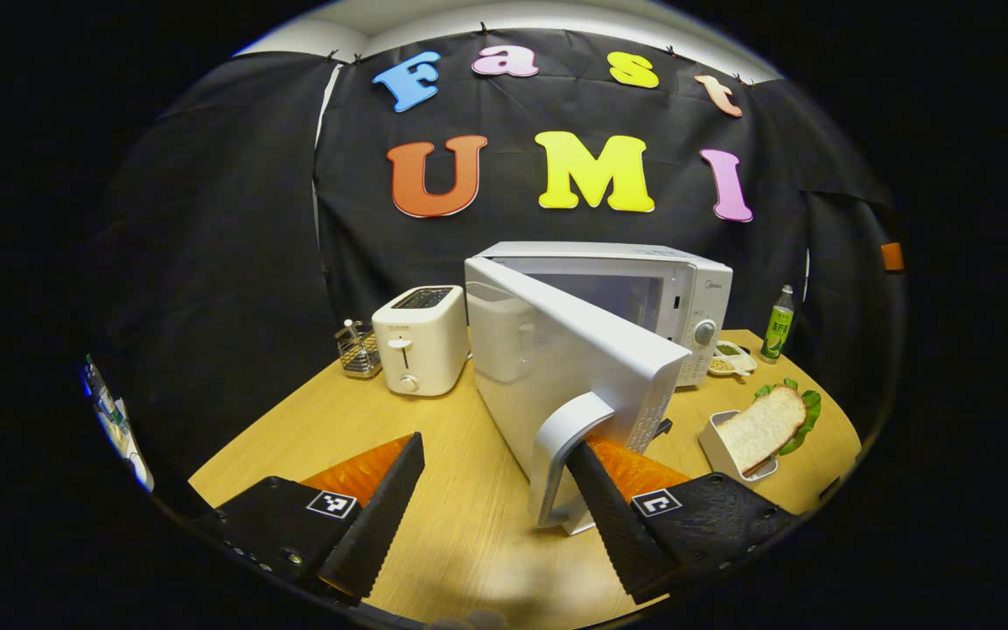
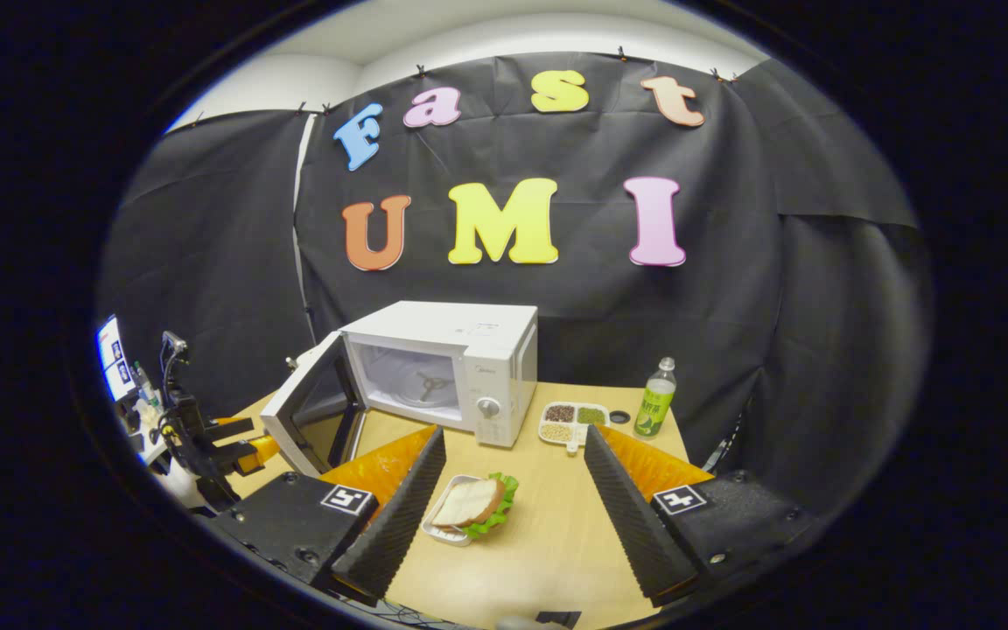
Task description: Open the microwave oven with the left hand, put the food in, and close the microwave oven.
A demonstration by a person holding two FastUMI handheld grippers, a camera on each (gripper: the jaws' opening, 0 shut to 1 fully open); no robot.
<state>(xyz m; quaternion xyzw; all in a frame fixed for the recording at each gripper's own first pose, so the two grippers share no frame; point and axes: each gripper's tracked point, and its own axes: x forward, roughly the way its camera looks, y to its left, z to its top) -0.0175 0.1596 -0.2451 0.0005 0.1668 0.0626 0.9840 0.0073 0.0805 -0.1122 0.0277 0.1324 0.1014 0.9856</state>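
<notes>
Hooking microwave door handle [image 1: 567, 437], one finger [image 1: 613, 516] of wide-spread left gripper [image 1: 493, 455]; right gripper [image 2: 513, 459] spread, empty.

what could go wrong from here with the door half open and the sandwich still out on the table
1. The left tool is wide open, with one finger hooked behind the door handle; it could slip out and let the microwave door stop short.
2. The sandwich lies loose in its small tray between the right tool's open fingers; a tilted lift might spill it.
3. The door sweeps toward the toaster and may bump it.
</notes>
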